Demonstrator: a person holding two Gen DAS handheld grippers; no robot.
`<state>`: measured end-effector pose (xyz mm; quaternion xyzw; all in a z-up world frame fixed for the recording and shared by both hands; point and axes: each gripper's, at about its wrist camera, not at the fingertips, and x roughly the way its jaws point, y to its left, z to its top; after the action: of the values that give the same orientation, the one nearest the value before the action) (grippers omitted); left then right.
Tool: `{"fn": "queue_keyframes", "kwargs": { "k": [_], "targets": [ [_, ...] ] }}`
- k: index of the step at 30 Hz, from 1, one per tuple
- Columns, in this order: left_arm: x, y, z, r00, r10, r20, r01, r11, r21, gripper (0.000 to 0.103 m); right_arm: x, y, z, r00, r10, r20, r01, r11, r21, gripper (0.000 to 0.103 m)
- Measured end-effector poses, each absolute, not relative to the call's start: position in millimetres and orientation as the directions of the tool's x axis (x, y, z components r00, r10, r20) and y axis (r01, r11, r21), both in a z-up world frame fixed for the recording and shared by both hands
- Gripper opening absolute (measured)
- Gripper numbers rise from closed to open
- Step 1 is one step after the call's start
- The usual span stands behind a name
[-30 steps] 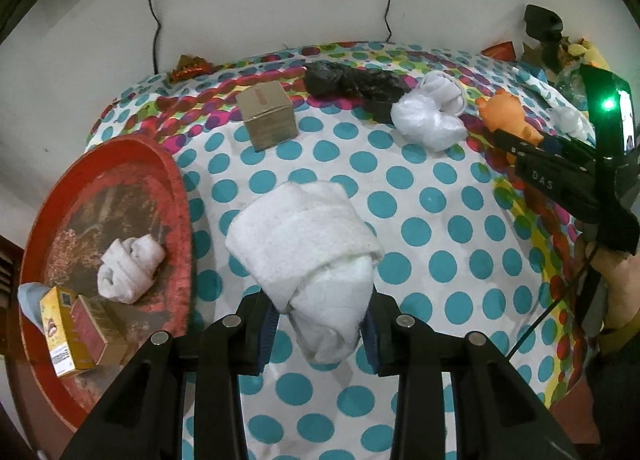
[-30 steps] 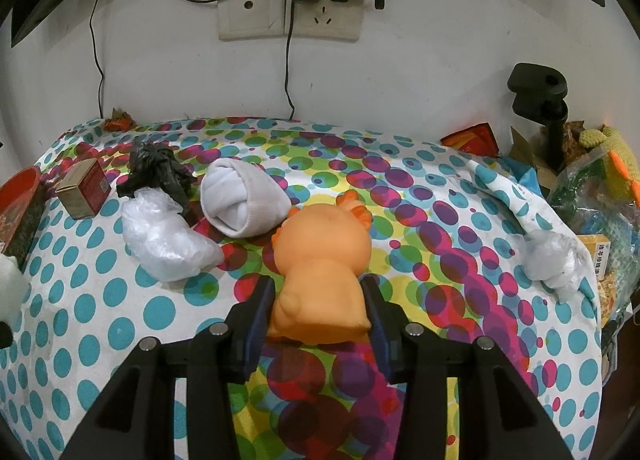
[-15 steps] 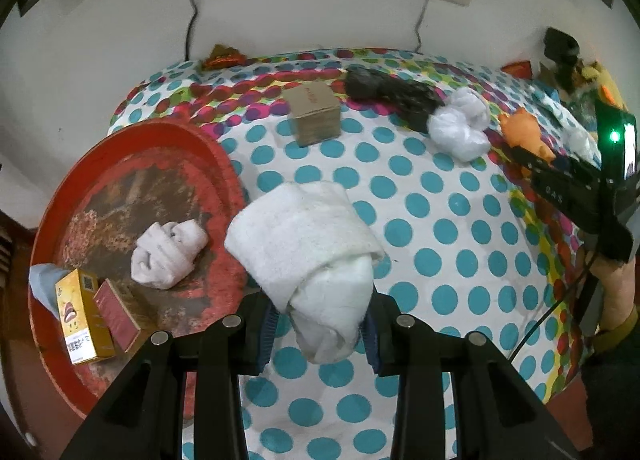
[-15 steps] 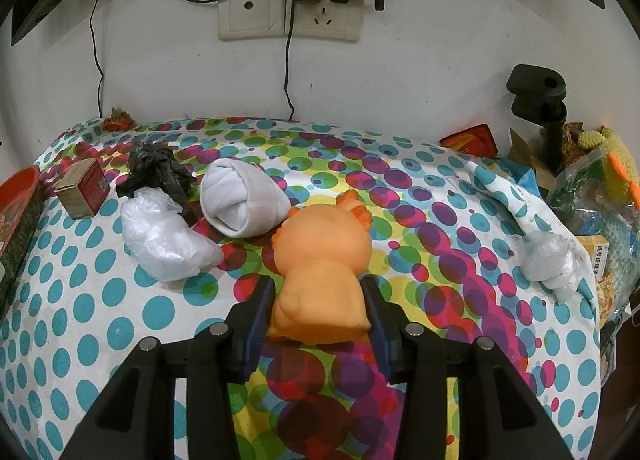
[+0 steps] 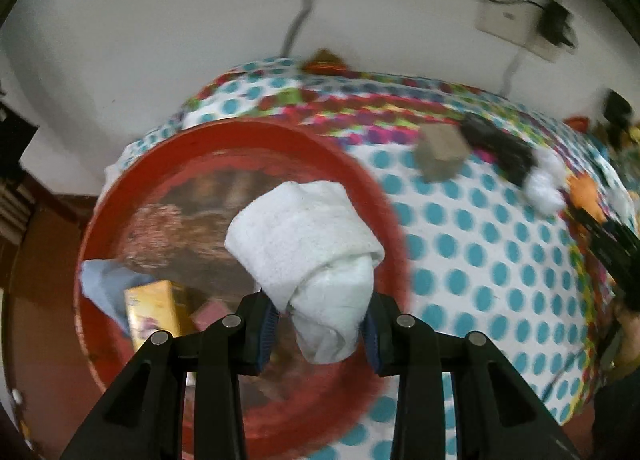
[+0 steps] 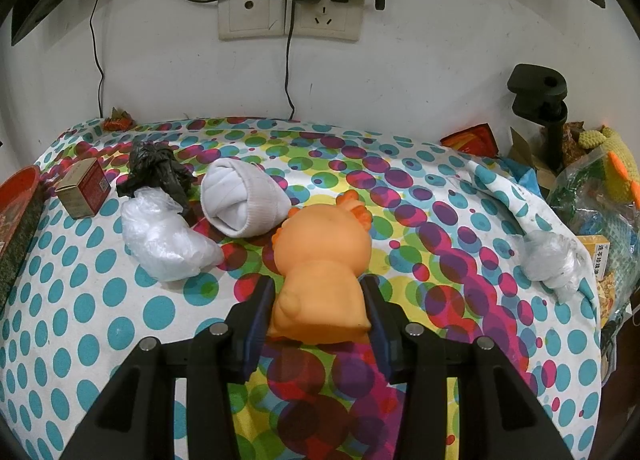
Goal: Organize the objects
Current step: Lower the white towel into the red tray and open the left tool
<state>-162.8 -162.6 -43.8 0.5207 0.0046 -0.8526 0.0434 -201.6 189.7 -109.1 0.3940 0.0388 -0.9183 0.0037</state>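
My left gripper (image 5: pixel 320 324) is shut on a rolled white towel (image 5: pixel 308 236) and holds it above the round red tray (image 5: pixel 380 196) at the table's left end. The tray holds a yellow box (image 5: pixel 154 310), a blue cloth (image 5: pixel 106 282) and a reddish box (image 5: pixel 210 310). My right gripper (image 6: pixel 318 318) is shut on an orange toy animal (image 6: pixel 324 260) that rests on the dotted tablecloth (image 6: pixel 120 300). A rolled white sock (image 6: pixel 240 200), a white plastic bag (image 6: pixel 164 240), a black bag (image 6: pixel 156 172) and a small brown box (image 6: pixel 84 188) lie left of the toy.
The wall with sockets and cables (image 6: pixel 288 12) stands behind the table. A crumpled clear bag (image 6: pixel 552 260), a black clamp stand (image 6: pixel 544 100) and a pile of packets and a knitted toy (image 6: pixel 600 188) crowd the right end. An orange wrapper (image 6: pixel 116 122) lies at the back left.
My left gripper has swung left with the towel, from over the tablecloth to over the red tray; the view is blurred by motion. The right gripper and toy have not moved.
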Motion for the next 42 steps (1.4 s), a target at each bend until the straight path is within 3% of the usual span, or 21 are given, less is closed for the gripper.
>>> {"fn": "queue_keyframes", "kwargs": {
  "k": [22, 42],
  "targets": [
    [-209, -319, -89, -0.333, -0.158, -0.93, 0.354, -0.935, 0.033, 0.034, -201, 188, -111, -0.687, 0.026, -0.726, 0.041, -0.996, -0.074, 0.045],
    [-207, -337, -110, -0.325, -0.171, -0.93, 0.337, -0.94, 0.055, 0.04, -203, 183, -111, -0.686, 0.06, -0.725, 0.048, -0.991, -0.128, 0.045]
  ]
}}
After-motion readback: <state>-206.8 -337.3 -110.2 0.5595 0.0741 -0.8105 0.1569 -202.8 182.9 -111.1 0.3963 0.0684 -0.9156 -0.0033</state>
